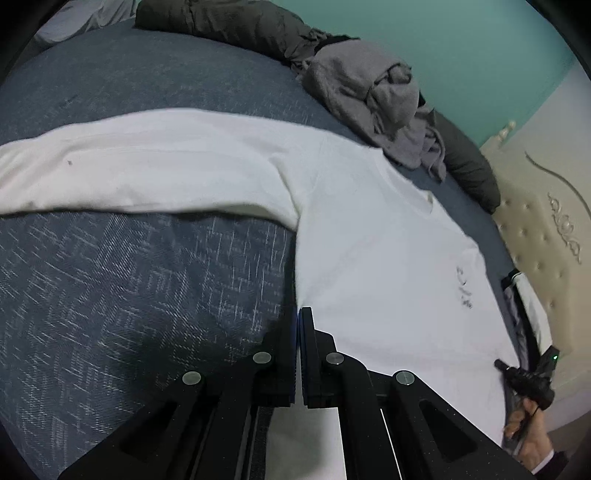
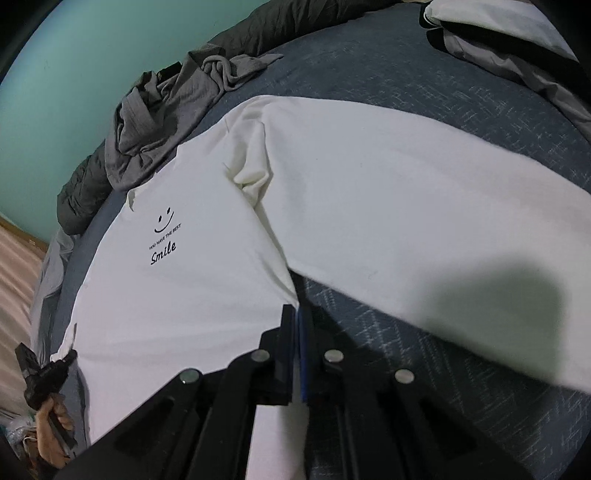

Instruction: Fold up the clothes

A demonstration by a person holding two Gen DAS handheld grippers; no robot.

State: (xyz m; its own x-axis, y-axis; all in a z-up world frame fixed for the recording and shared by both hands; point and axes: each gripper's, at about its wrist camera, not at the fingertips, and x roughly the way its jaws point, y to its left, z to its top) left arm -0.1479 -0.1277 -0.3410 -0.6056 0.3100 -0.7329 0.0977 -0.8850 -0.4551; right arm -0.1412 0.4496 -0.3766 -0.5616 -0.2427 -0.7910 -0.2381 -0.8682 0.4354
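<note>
A white long-sleeved shirt (image 1: 369,240) (image 2: 184,295) with a "Smile" print lies face up on a blue-grey bed cover (image 1: 129,288), both sleeves spread outwards. My left gripper (image 1: 298,321) is shut on the shirt's side edge just below the armpit, with white cloth running under its arms. The right gripper (image 2: 297,314) is shut on the opposite side edge below the other armpit. Each view shows the other gripper held in a hand at the far side of the shirt: the right gripper (image 1: 498,364) and the left gripper (image 2: 70,356).
A crumpled grey garment (image 1: 376,103) (image 2: 166,103) and a dark olive jacket (image 1: 221,22) lie past the collar against the teal wall. A cream tufted headboard (image 1: 546,221) borders one side. Grey-and-white bedding (image 2: 498,37) lies at a far corner. Wooden floor (image 2: 14,266) shows beside the bed.
</note>
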